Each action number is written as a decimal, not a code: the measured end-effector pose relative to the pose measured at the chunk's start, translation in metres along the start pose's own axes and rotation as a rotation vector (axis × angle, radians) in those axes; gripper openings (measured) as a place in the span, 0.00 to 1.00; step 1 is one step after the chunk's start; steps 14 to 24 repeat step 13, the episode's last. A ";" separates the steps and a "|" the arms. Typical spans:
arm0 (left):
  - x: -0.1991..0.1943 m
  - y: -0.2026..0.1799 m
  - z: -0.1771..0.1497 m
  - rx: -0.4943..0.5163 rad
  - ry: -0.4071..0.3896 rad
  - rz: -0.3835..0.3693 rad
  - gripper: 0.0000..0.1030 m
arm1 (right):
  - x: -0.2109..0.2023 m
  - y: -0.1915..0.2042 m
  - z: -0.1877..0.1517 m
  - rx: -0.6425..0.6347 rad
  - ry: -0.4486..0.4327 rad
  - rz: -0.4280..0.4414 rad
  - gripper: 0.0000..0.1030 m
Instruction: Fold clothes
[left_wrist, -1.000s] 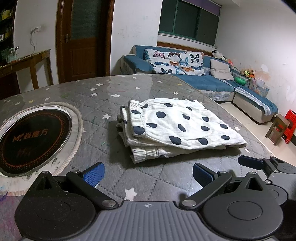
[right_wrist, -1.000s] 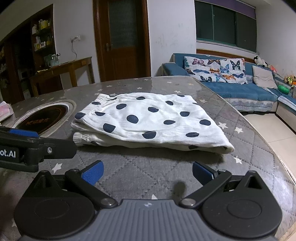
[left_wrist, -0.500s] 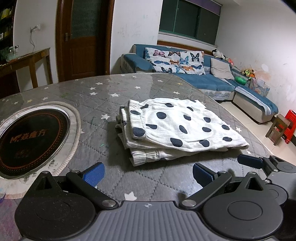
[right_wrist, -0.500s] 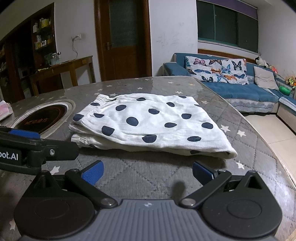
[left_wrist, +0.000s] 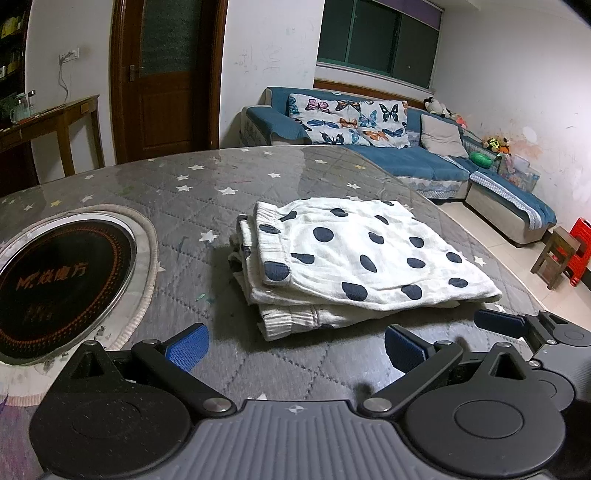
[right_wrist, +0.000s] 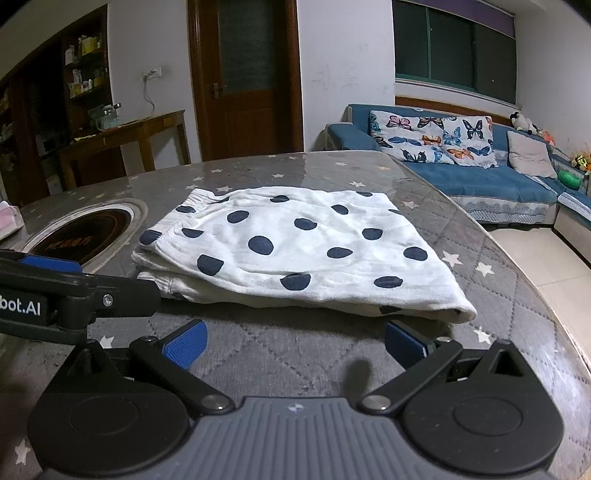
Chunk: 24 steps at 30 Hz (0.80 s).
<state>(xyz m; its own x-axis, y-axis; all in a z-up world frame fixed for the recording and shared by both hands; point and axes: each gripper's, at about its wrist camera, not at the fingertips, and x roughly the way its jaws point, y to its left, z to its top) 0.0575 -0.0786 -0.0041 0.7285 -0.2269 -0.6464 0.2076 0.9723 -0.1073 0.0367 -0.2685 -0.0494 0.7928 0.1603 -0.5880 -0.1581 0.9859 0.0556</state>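
A white garment with dark blue dots (left_wrist: 354, 258) lies folded in a flat stack on the grey star-patterned table (left_wrist: 207, 192); it also shows in the right wrist view (right_wrist: 295, 251). My left gripper (left_wrist: 295, 349) is open and empty, just short of the garment's near edge. My right gripper (right_wrist: 293, 345) is open and empty, close to the garment's near edge. The right gripper shows at the right of the left wrist view (left_wrist: 535, 328). The left gripper's body shows at the left of the right wrist view (right_wrist: 55, 295).
A round black cooktop (left_wrist: 59, 280) is set into the table left of the garment. The table's curved edge (right_wrist: 546, 302) runs close on the right. A blue sofa (left_wrist: 424, 162), wooden side table (right_wrist: 122, 144) and red stool (left_wrist: 580, 251) stand beyond.
Both grippers have moved slightly closer to the folded garment. The garment has not moved, and both grippers stay open.
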 end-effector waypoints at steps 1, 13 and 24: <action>0.000 0.000 0.000 0.000 0.000 0.000 1.00 | 0.000 0.000 0.000 0.000 0.000 0.000 1.00; 0.002 0.000 0.001 0.008 0.003 0.000 1.00 | 0.001 -0.002 0.000 0.003 0.002 0.002 1.00; 0.002 0.000 0.001 0.008 0.003 0.000 1.00 | 0.001 -0.002 0.000 0.003 0.002 0.002 1.00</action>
